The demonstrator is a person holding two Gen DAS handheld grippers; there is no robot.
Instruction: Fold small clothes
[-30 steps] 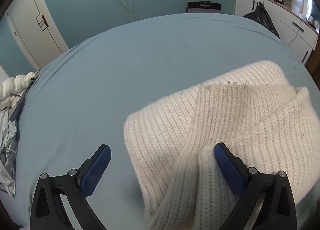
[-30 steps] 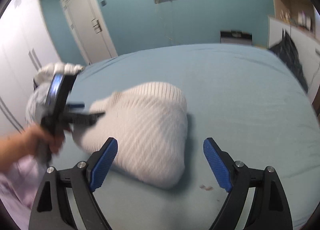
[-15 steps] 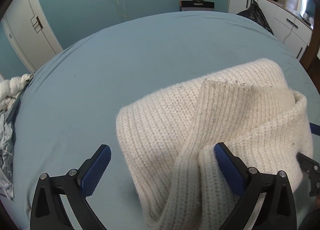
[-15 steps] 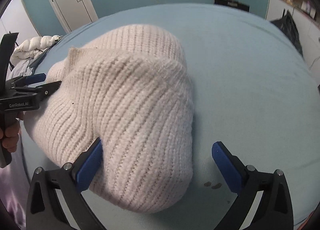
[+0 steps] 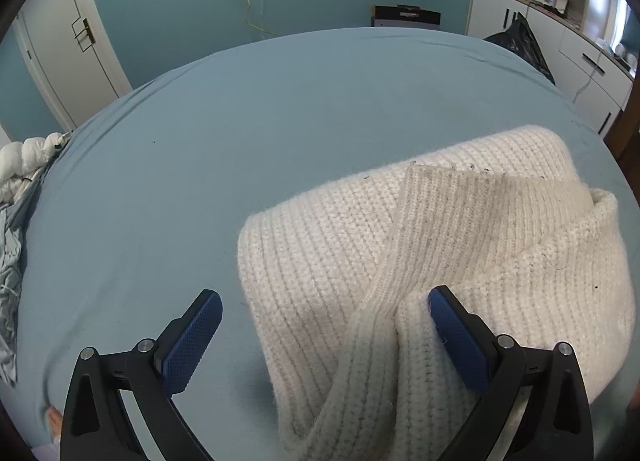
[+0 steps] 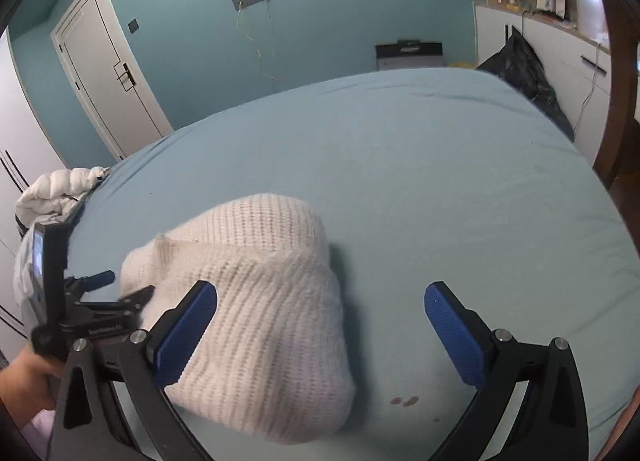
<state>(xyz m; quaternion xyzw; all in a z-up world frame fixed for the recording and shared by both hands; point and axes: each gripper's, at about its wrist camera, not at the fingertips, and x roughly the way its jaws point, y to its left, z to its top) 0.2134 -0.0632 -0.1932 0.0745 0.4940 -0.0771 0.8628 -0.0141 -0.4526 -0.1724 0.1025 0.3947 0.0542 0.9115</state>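
A folded cream knit sweater (image 5: 460, 245) lies on the blue bed sheet (image 5: 280, 109); it also shows in the right wrist view (image 6: 260, 301). My left gripper (image 5: 324, 337) is open, its right pad (image 5: 456, 337) touching a sleeve fold, its left pad over bare sheet. It also shows from the side in the right wrist view (image 6: 120, 293), at the sweater's left edge. My right gripper (image 6: 320, 333) is open and empty, held above the sweater's right end, its left pad (image 6: 184, 337) over the knit.
A pile of white and pale clothes (image 5: 16, 201) lies at the bed's left edge, also in the right wrist view (image 6: 56, 193). A black bag (image 6: 524, 73) leans on white drawers (image 5: 584, 73) at the right. Small brown stains (image 6: 404, 401) mark the sheet.
My right gripper has pulled back and up from the sweater, which now looks smaller in its view. The left gripper has barely moved and stays open.
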